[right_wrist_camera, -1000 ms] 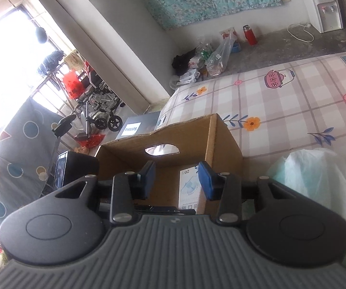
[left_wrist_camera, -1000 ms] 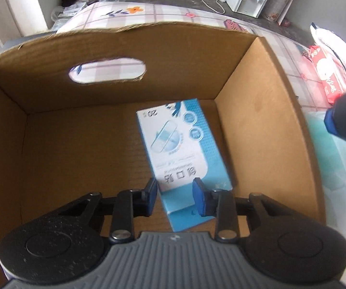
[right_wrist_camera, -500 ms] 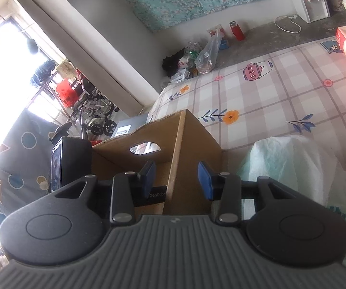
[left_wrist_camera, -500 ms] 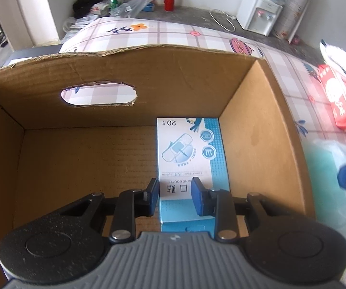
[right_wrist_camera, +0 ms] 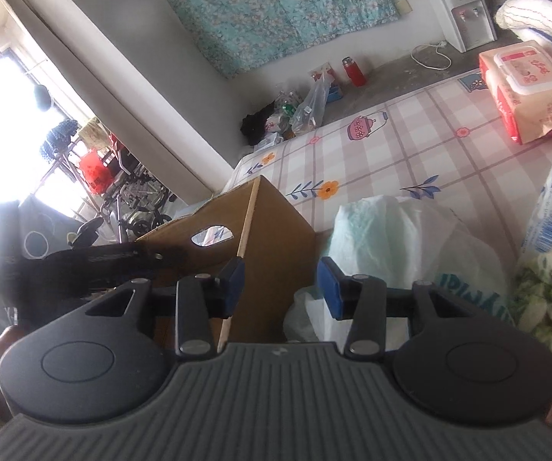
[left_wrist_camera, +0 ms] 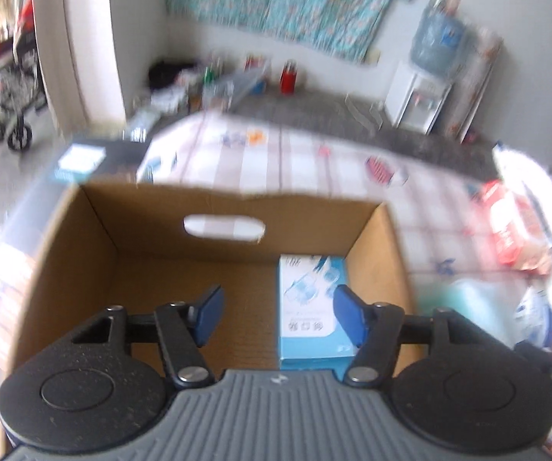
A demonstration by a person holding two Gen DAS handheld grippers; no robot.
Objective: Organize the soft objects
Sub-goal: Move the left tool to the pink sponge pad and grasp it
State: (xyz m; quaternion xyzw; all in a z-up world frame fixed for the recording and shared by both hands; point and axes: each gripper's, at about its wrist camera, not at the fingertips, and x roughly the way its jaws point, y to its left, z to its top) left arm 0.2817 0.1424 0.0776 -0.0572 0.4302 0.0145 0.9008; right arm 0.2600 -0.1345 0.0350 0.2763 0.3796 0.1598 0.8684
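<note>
Left gripper (left_wrist_camera: 276, 309) jaws opening, nothing between them, above the brown cardboard box (left_wrist_camera: 95, 230). Small light-blue plaster carton (left_wrist_camera: 312, 307) lying flat at the box floor's right side, against the right wall. Right gripper (right_wrist_camera: 280, 282) parted, empty, just short of the pale green soft bundle in a thin white plastic bag (right_wrist_camera: 399, 238), right of the box. Probably light, squashy, slippery; best pinched at a gathered fold.
</note>
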